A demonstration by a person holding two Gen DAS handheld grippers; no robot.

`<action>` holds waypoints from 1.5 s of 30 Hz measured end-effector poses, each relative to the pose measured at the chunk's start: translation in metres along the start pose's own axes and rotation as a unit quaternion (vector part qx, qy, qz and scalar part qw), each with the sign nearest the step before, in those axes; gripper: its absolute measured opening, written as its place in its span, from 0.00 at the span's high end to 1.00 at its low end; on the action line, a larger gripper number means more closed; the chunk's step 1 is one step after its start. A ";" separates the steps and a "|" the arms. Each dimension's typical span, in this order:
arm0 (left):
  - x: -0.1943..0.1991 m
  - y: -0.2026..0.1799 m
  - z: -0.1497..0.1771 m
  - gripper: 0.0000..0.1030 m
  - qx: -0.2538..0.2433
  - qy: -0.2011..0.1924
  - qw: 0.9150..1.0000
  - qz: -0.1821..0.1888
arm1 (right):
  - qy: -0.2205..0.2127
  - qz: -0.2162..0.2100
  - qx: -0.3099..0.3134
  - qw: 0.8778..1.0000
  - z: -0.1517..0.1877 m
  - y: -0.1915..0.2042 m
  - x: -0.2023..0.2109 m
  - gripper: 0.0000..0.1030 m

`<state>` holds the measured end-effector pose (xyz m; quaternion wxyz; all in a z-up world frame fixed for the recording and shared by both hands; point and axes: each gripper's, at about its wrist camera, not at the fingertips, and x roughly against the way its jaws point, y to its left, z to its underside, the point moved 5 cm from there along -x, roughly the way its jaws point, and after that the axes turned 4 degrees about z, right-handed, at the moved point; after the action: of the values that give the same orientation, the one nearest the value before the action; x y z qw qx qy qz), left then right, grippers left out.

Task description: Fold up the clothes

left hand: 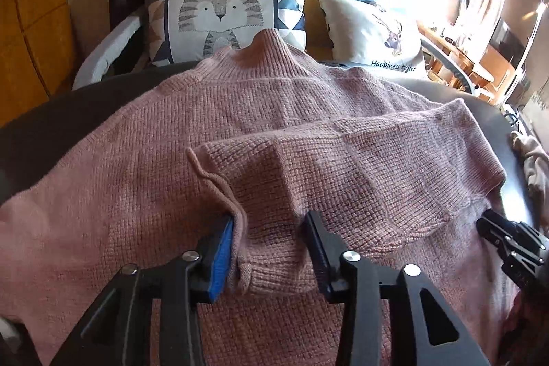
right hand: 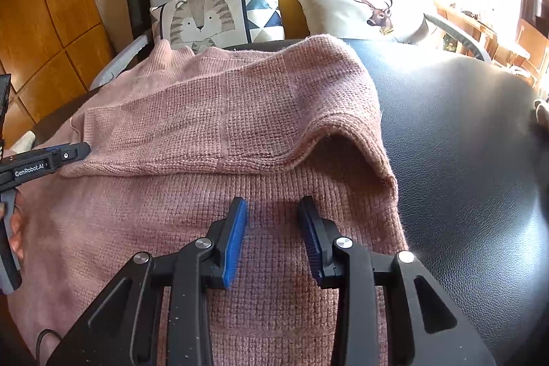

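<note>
Item: pink sweater [left hand: 137,194] on table [right hand: 463,132] | I am folding the sleeve [left hand: 343,160] inward | left hand-held gripper [left hand: 271,246] straddling cuff, unclenched | right hand-held gripper [right hand: 272,228] released, hovering | next, likely: fold opposite sleeve.

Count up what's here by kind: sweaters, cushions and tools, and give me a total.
Pink sweater: 1
Cushions: 2, tiger cushion and deer cushion
Tools: 2, left tool and right tool
Total: 5
</note>
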<state>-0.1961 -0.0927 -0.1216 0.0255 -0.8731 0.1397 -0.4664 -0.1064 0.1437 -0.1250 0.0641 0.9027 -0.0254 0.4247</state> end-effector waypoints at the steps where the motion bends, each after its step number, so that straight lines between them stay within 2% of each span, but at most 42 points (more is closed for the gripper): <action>1: 0.003 0.000 -0.003 0.85 0.004 -0.007 1.000 0.004 | 0.000 -0.003 -0.002 1.000 0.000 0.001 0.000 0.66; 3: 0.009 0.002 -0.008 0.91 0.011 -0.022 1.000 0.012 | -0.001 -0.006 -0.004 1.000 0.000 0.000 0.000 0.66; 5: 0.026 0.015 -0.015 0.92 0.044 -0.052 0.997 0.030 | -0.002 -0.008 -0.006 1.000 0.000 0.000 0.000 0.66; 8: 0.041 0.041 -0.019 0.92 0.094 -0.083 0.992 0.032 | -0.003 -0.013 -0.011 1.000 0.000 -0.002 0.001 0.66; 12: 0.023 0.058 -0.001 0.92 0.129 -0.065 0.988 0.062 | -0.008 -0.040 -0.030 0.999 -0.004 -0.009 0.007 0.66; 14: 0.018 0.060 0.007 0.92 0.145 -0.070 0.983 0.084 | -0.005 -0.052 -0.034 0.998 -0.008 -0.013 0.007 0.67; 15: 0.018 0.061 0.011 0.91 0.152 -0.076 0.981 0.094 | -0.001 -0.055 -0.034 0.998 -0.011 -0.016 0.005 0.78; 16: 0.018 0.062 0.014 0.91 0.160 -0.083 0.978 0.103 | 0.003 -0.058 -0.033 0.998 -0.013 -0.018 0.004 0.85; 18: 0.015 0.065 0.016 0.91 0.172 -0.087 0.974 0.120 | 0.011 -0.065 -0.032 0.997 -0.017 -0.022 0.000 0.85; 20: 0.011 0.068 0.019 0.91 0.184 -0.090 0.969 0.136 | 0.017 -0.073 -0.030 0.997 -0.021 -0.024 -0.006 0.91; 23: 0.008 0.074 0.022 0.90 0.207 -0.099 0.960 0.159 | 0.020 -0.077 -0.040 0.996 -0.030 -0.027 -0.016 0.92; 25: 0.006 0.075 0.022 0.89 0.208 -0.097 0.960 0.162 | 0.014 -0.053 -0.054 0.997 -0.036 -0.035 -0.019 0.93; 29: 0.004 0.069 0.022 0.90 0.191 -0.094 0.967 0.137 | 0.004 0.001 -0.128 0.992 -0.032 -0.067 -0.022 1.00; 33: 0.003 0.066 0.023 0.90 0.179 -0.094 0.972 0.120 | 0.000 0.006 -0.156 0.988 -0.028 -0.079 -0.021 1.00; 35: 0.003 0.069 0.023 0.90 0.186 -0.096 0.969 0.129 | 0.009 -0.002 -0.138 0.990 -0.029 -0.074 -0.022 1.00; 39: 0.003 0.074 0.025 0.90 0.198 -0.099 0.964 0.148 | 0.019 -0.060 -0.068 0.996 -0.023 -0.054 0.004 0.98; 41: 0.002 0.075 0.026 0.90 0.202 -0.100 0.962 0.155 | -0.006 -0.061 -0.032 0.998 -0.023 -0.048 0.025 0.98; 43: 0.002 0.076 0.026 0.90 0.206 -0.102 0.960 0.161 | -0.035 -0.067 -0.022 0.997 -0.035 -0.046 0.035 0.98; 45: 0.002 0.076 0.027 0.90 0.209 -0.104 0.958 0.166 | -0.041 -0.072 -0.026 0.996 -0.054 -0.045 0.026 0.98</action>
<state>-0.1899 -0.1690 -0.1483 0.2992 -0.8563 0.1785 -0.3814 -0.1266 0.1959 -0.0750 0.1171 0.9169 0.0254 0.3807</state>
